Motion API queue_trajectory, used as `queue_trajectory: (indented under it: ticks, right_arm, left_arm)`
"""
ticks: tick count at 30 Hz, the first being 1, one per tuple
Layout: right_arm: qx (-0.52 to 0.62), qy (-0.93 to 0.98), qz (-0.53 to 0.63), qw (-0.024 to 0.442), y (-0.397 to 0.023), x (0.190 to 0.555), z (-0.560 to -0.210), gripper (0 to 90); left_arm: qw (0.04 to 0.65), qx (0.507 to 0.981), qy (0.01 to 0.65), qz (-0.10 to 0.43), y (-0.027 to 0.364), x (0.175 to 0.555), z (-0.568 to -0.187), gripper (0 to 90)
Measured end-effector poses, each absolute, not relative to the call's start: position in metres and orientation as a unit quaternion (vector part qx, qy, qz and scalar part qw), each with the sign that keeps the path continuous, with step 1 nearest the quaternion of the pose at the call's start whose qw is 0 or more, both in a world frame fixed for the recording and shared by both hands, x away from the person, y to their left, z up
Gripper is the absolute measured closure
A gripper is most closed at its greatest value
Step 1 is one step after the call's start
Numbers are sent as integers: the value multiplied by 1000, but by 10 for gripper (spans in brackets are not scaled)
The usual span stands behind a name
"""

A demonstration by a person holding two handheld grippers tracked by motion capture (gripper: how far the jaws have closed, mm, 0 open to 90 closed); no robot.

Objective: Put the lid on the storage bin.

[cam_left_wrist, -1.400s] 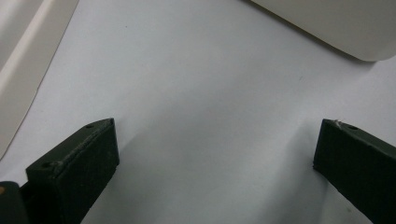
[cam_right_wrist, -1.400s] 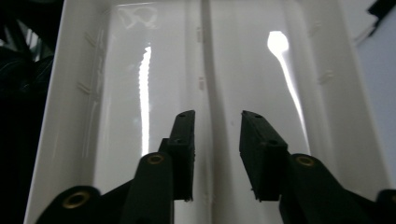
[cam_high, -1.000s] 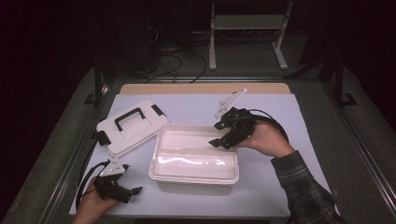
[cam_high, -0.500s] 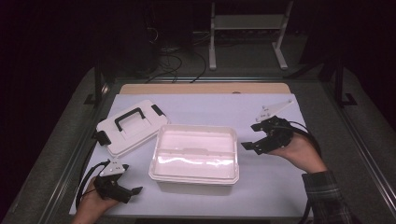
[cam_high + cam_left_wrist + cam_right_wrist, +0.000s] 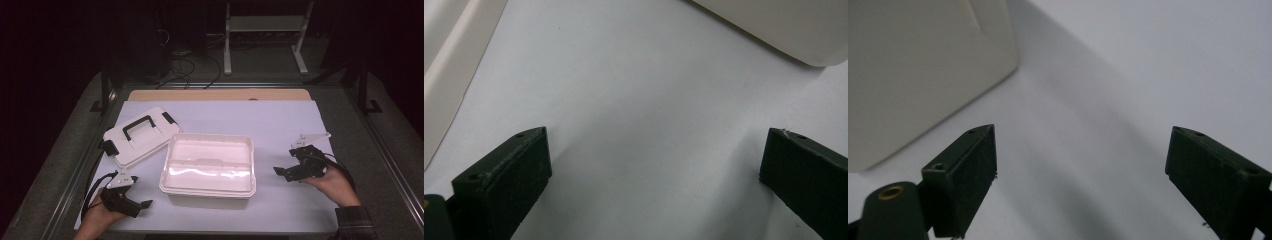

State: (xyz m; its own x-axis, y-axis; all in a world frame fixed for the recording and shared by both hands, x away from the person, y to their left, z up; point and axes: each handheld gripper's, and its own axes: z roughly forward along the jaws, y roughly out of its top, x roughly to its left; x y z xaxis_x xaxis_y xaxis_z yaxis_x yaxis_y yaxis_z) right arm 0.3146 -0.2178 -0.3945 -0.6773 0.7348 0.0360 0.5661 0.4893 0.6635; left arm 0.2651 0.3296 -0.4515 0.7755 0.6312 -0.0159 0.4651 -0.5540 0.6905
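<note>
Table (image 5: 280, 125) covered in pale sheet, wood strip at far edge. White open box (image 5: 207, 167) at centre, shallow, divider ridge running across inside, nothing else visible in it. Lid (image 5: 140, 135) with black handle and black side latches lying flat on sheet just left-behind box, near its corner, apart from both grippers. Left gripper (image 5: 142, 205) at near-left corner of table, held low in hand (image 5: 102, 215), pointing toward near-left corner of box, short gap between. Jaws wide apart, nothing between; in left gripper view (image 5: 654, 170) bare sheet between black pads, box corner (image 5: 804, 35) at upper right, edge of lid (image 5: 449, 65) at upper left. Right gripper (image 5: 285, 172) low over sheet on right side of box, held in hand (image 5: 332, 182) with dark plaid sleeve (image 5: 355, 225) at bottom edge, grey three-cornered plate on top, cable looping behind. Tips aimed left at box's right wall, near but apart from it. Jaws just been opening, now spread wide, nothing between them; in right gripper view (image 5: 1083, 180) bare sheet between pads, box wall and rounded corner (image 5: 923, 75) at upper left, blurred. Neither gripper touching box or lid. Dark floor, cables and white stand legs (image 5: 262, 37) beyond table.
</note>
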Motion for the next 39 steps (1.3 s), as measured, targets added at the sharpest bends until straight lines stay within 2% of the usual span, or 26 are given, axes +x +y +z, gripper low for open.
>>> queue_trajectory:
  ticks: [14,16,27,32,39]
  right_arm:
    - [422,840,302,155,-222,302,-446,24]
    - [424,840,301,154,-222,300,-452,19]
    - [429,823,335,162,-229,293,-459,19]
    - [428,824,335,162,-229,293,-459,19]
    - [429,823,336,163,-229,293,-459,19]
  left_arm:
    - [350,871,325,117,335,268,-437,0]
    - [351,871,325,115,336,270,-433,24]
    - [337,870,340,117,341,298,-409,64]
    - [333,868,349,117,343,316,-398,129]
    - [319,869,358,123,346,339,-386,143]
